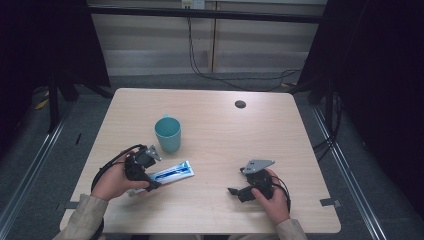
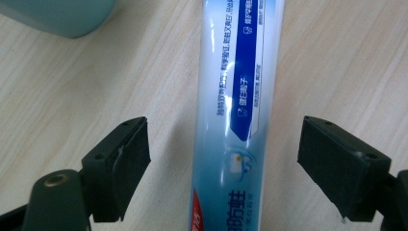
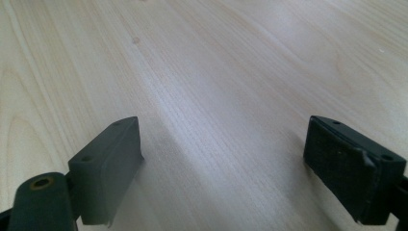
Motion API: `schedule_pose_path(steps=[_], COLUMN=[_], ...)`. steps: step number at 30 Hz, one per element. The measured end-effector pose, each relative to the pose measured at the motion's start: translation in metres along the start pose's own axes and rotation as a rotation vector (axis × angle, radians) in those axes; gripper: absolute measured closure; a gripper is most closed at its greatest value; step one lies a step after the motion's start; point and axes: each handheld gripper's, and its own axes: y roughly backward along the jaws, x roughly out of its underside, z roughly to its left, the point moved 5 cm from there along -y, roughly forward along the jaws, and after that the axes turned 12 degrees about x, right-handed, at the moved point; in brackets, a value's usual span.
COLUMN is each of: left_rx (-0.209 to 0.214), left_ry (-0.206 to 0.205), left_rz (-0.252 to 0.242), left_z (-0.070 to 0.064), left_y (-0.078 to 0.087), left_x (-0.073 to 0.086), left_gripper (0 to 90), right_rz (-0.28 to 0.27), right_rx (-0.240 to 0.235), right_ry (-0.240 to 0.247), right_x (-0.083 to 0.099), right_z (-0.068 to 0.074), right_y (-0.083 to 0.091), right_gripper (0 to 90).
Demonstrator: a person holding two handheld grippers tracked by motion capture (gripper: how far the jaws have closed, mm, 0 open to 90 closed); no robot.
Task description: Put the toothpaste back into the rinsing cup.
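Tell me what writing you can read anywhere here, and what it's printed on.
Tube: white Chinese print on its blue panel and pale body, seen in the left gripper view; it is too blurred to quote.
Tube's near end: large blue characters, cut off by the frame edge, unreadable.
Tube in the high view: print too small to read.
Cup, table, left gripper, right gripper: no writing.
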Motion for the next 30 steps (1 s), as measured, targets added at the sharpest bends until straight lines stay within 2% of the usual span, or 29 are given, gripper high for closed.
schedule_pose_path(steps=[11, 12, 18, 19, 30], left_rx=[0.007, 0.013, 0.023, 0.026, 0.023], left_ry=[-0.03, -0.028, -0.02, -0.029, -0.043], left_rz=[0.048, 0.042, 0.055, 0.07, 0.111], left_z=[-0.001, -0.001, 0.0, 0.0, 0.001], left_y=[-0.01, -0.012, -0.016, -0.017, -0.024], left_x=[-0.017, -0.019, -0.021, -0.021, -0.022], left_gripper=[20.5, 22.2, 23.6, 23.6, 33.3], right_rz=[0.001, 0.001, 0.001, 0.001, -0.001], right_rx=[0.0, 0.0, 0.0, 0.0, -0.001], right_ry=[-0.001, -0.001, -0.001, -0.001, 0.0], right_x=[0.0, 0.0, 0.0, 0.0, 0.0], right_z=[0.0, 0.0, 0.0, 0.0, 0.0], right_y=[0.0, 0.0, 0.0, 0.0, 0.0], right_gripper=[12.7, 12.7, 12.7, 12.7, 12.7])
